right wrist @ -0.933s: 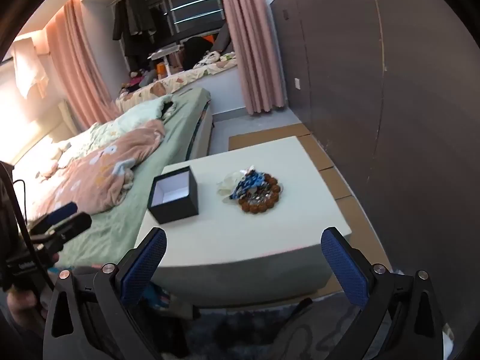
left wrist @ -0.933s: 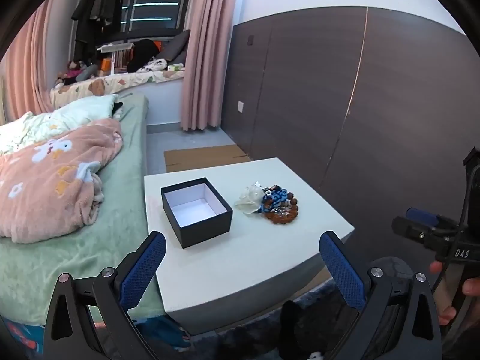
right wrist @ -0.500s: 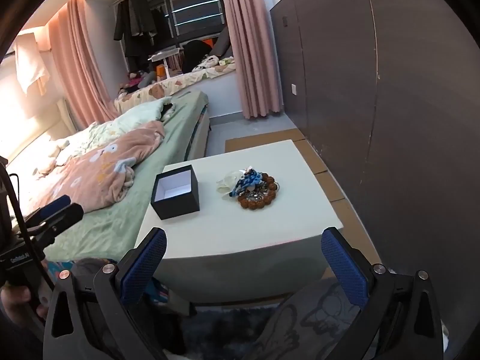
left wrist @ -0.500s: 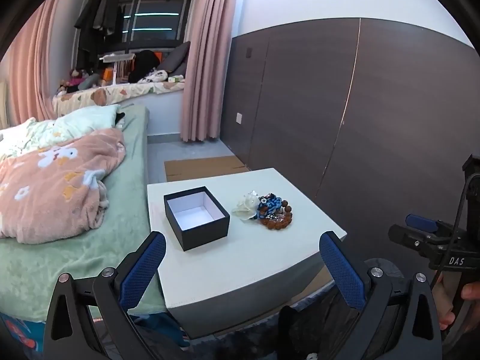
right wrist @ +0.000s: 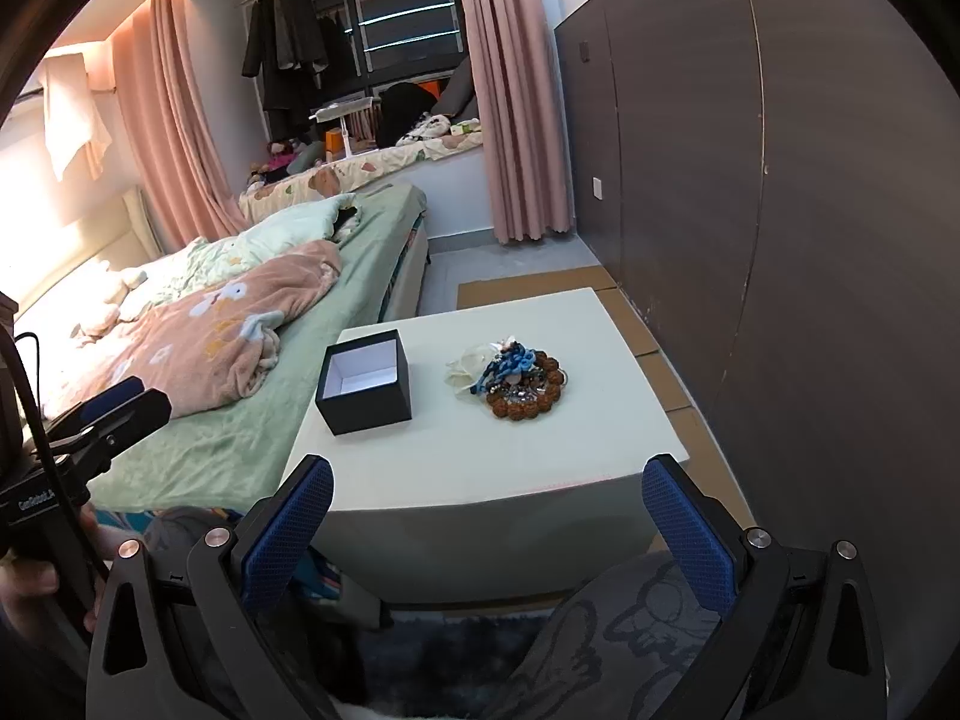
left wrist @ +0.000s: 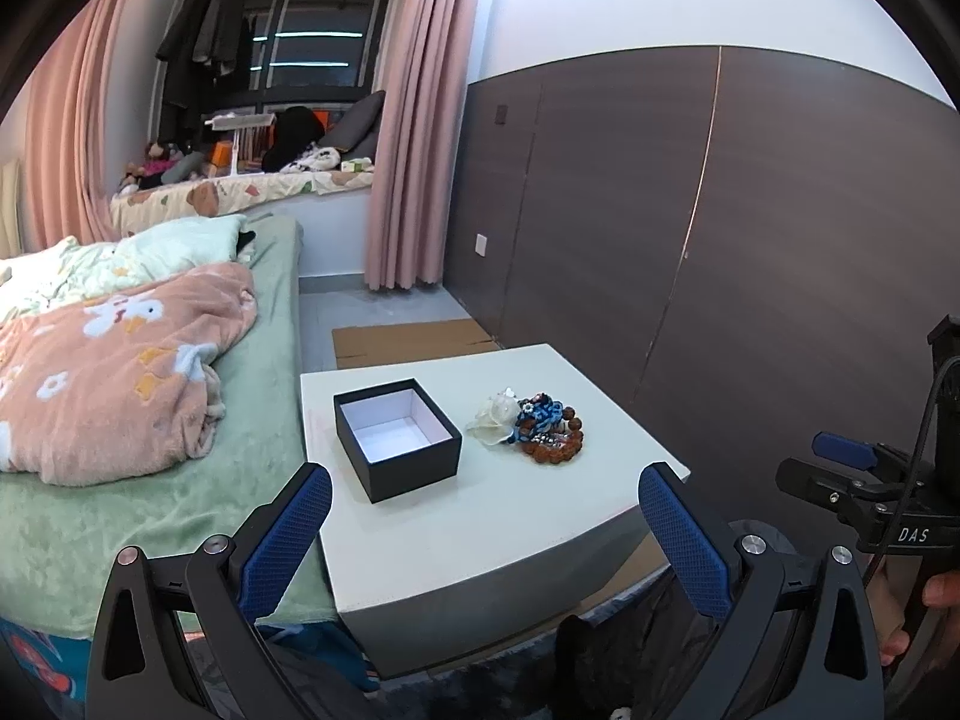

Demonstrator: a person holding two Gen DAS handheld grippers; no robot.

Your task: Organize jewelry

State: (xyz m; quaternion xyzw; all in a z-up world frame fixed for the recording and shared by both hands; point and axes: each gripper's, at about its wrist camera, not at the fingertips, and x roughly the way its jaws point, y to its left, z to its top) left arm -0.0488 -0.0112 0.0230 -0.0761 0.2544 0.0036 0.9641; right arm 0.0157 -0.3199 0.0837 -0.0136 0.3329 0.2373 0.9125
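Note:
An open black box with a white inside [left wrist: 397, 438] [right wrist: 366, 381] stands on a low white table [left wrist: 480, 516] [right wrist: 480, 444]. To its right lies a pile of jewelry [left wrist: 534, 427] [right wrist: 513, 377]: a brown bead bracelet, blue cord pieces and a white flower piece. My left gripper [left wrist: 485, 534] is open and empty, held back from the table's near edge. My right gripper [right wrist: 487, 519] is open and empty, also short of the table. Each gripper shows at the edge of the other's view.
A bed with a green sheet [left wrist: 120, 516] and a pink blanket [left wrist: 108, 372] lies left of the table. A dark panelled wall [left wrist: 720, 240] runs along the right. Flattened cardboard [left wrist: 414, 339] lies on the floor behind the table. A dark rug [right wrist: 480, 648] is below.
Both grippers have pulled back and tilted up a little, so the table looks smaller and farther. The box and jewelry have not moved. Both grippers stay open.

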